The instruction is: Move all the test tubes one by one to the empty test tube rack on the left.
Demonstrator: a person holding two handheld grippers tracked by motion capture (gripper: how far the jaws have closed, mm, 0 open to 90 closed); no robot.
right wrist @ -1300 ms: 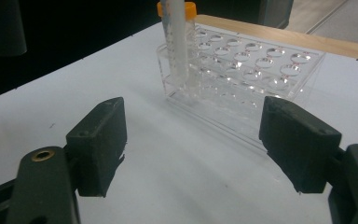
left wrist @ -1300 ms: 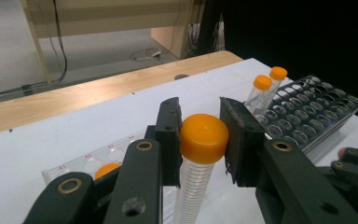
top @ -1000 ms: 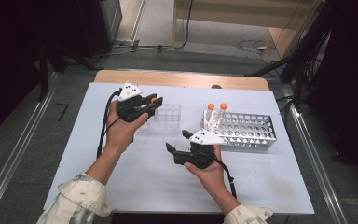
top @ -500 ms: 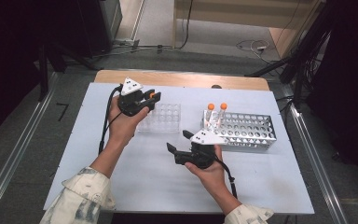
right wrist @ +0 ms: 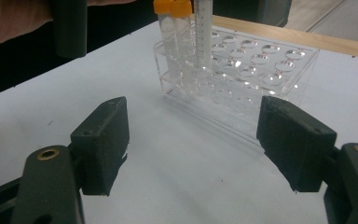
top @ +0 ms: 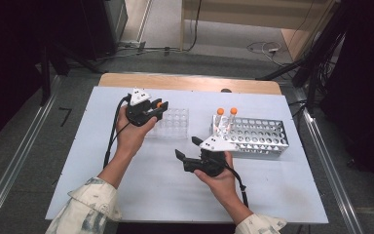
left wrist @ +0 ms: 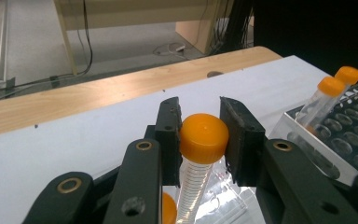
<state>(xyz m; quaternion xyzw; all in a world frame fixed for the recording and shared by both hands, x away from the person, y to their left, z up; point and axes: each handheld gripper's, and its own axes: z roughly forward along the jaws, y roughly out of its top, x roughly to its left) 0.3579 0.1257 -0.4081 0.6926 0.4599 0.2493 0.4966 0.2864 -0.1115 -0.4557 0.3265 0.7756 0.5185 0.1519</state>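
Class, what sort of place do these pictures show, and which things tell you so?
Probably a lab-style test bench: a metal tube rack, a clear plastic rack, orange-capped tubes, and bare cabling on the floor.

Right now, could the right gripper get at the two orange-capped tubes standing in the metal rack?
Probably yes. The right gripper is empty with its fingers apart, and the two tubes stand at the metal rack's near-left corner, just beyond the hand. It points away from them, though, so the wrist would need to turn.
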